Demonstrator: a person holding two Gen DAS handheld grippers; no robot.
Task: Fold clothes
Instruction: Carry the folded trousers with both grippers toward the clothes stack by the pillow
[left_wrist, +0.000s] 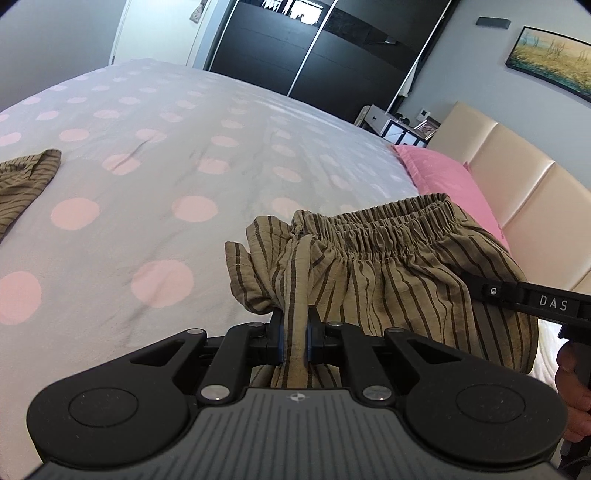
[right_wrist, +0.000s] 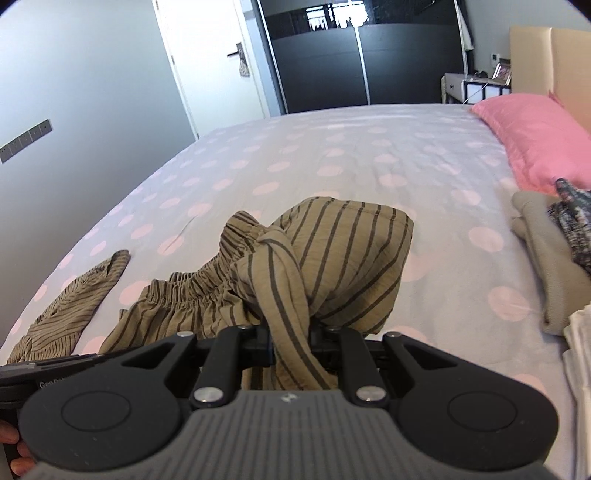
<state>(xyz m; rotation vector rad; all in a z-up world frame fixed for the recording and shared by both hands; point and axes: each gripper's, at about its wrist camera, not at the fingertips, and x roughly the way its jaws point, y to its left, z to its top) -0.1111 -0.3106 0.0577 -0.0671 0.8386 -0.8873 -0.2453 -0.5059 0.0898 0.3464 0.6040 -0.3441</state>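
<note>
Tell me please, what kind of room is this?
Most likely a home bedroom: a wide bed with a grey sheet with pink dots, a pink pillow against a cream padded headboard, and a black sliding-door wardrobe at the far wall.

A pink pillow (right_wrist: 543, 136) lies on the polka-dot bedspread (left_wrist: 166, 155) against the cream headboard (left_wrist: 517, 177), black wardrobe (left_wrist: 314, 55) beyond.

We count two grippers (left_wrist: 294, 332) (right_wrist: 291, 343), one striped garment (right_wrist: 332, 251), one pink pillow (right_wrist: 535, 136) — and three folded clothes (right_wrist: 546, 258) on one bed (right_wrist: 332, 147).
</note>
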